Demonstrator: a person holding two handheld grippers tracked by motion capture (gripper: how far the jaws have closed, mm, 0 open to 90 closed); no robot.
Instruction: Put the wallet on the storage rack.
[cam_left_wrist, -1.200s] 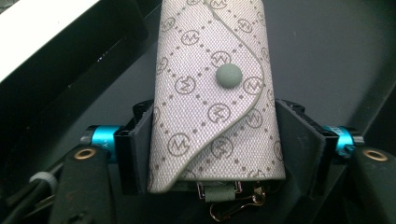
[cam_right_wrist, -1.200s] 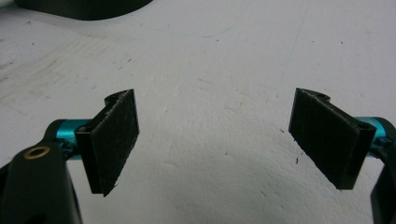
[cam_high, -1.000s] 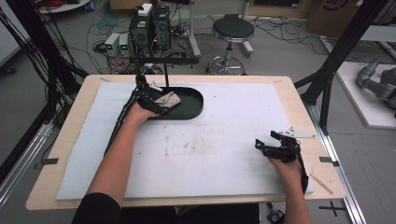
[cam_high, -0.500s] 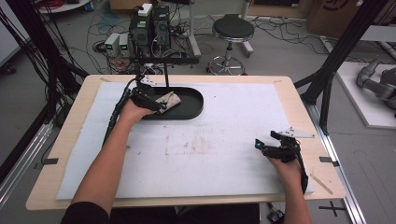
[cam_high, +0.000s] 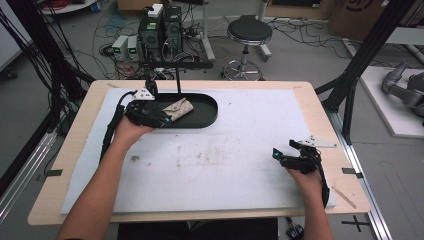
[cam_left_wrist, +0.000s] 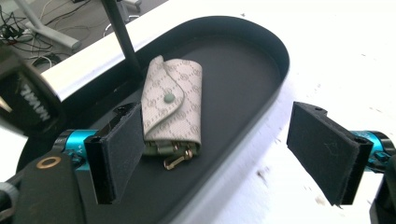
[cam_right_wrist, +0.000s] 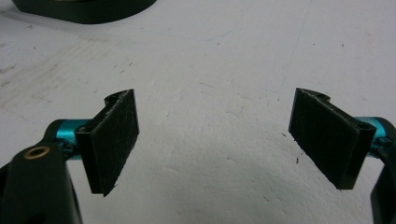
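A beige patterned key pouch (cam_high: 178, 108) lies flat in a black oval tray (cam_high: 205, 117) at the mat's back left. In the left gripper view the pouch (cam_left_wrist: 173, 102) shows its snap flap shut and a brass clasp sticking out of its near end. My left gripper (cam_high: 161, 119) hovers at the tray's left end, open (cam_left_wrist: 217, 137), with one pad (cam_left_wrist: 119, 147) just beside the pouch and not touching it. My right gripper (cam_high: 281, 156) rests open over the white mat at the front right, nothing between its pads (cam_right_wrist: 215, 137).
A thin black post (cam_high: 177, 80) rises at the tray's far rim, close behind the pouch (cam_left_wrist: 122, 39). The white mat (cam_high: 225, 165) covers the wooden table and is stained in the middle. A stool (cam_high: 248, 35) and electronics stand beyond the table.
My left gripper has drawn back to the left, away from the pouch, which stays in the tray. The right gripper has not moved.
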